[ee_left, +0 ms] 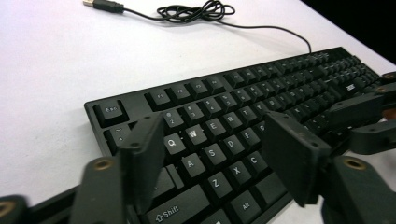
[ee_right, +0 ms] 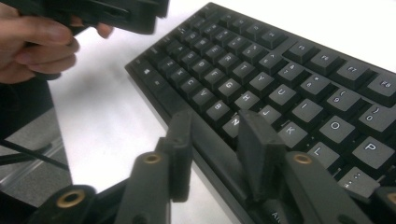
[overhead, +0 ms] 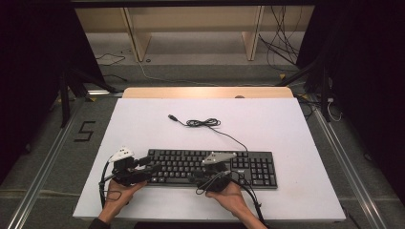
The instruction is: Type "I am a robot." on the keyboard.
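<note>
A black keyboard (overhead: 210, 167) lies on my white counter (overhead: 143, 124), close to the near edge. Its cable (overhead: 210, 124) runs toward the far edge and ends in a small plug (overhead: 172, 117).

My left gripper (overhead: 154, 167) is at the left end of the keyboard. Its jaws are apart, over the letter keys there, and nothing is between them.

My right gripper (overhead: 196, 178) is at the near edge of the keyboard, around the middle. Its jaws are apart too, low by the bottom row of keys. They hold nothing.
</note>
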Available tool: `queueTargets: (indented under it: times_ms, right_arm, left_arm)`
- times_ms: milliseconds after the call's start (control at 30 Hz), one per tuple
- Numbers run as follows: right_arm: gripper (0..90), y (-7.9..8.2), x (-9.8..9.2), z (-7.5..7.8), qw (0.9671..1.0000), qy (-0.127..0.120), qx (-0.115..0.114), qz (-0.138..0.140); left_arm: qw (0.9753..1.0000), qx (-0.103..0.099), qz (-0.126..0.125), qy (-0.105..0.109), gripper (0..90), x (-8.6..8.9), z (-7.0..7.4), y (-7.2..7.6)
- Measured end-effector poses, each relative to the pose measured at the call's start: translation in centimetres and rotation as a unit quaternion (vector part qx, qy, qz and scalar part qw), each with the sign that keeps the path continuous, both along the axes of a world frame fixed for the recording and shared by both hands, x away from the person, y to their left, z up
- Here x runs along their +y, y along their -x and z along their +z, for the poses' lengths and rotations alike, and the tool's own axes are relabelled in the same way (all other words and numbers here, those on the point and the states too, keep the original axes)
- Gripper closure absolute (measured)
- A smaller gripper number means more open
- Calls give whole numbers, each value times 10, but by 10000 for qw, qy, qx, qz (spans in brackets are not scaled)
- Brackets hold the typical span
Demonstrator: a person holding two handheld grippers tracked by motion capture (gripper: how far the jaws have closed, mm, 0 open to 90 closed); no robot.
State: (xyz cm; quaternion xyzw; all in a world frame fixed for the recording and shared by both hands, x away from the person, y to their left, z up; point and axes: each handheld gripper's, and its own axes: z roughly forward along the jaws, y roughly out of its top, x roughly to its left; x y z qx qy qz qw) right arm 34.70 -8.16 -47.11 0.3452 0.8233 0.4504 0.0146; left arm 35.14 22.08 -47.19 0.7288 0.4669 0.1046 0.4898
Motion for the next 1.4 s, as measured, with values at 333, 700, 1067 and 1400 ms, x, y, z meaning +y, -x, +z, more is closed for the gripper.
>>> queueTargets:
  times_ms: [333, 700, 1067, 1400]
  right_arm:
    - [503, 2, -11, 9, 9998, -156, -79, -78]
    - [423, 6, -19, 13, 9995, -219, -186, -115]
    - [408, 10, -25, 14, 9994, -231, -216, -154]
    - [398, 11, -27, 14, 9994, -222, -217, -164]
  left_arm:
    - [9994, 121, -65, -309, 686, -3, -6, -7]
    - [9978, 189, -193, -601, 888, -10, -10, -9]
    - [9969, 299, -220, -695, 889, -12, -12, -11]
    - [9968, 327, -222, -691, 890, -12, -13, -12]
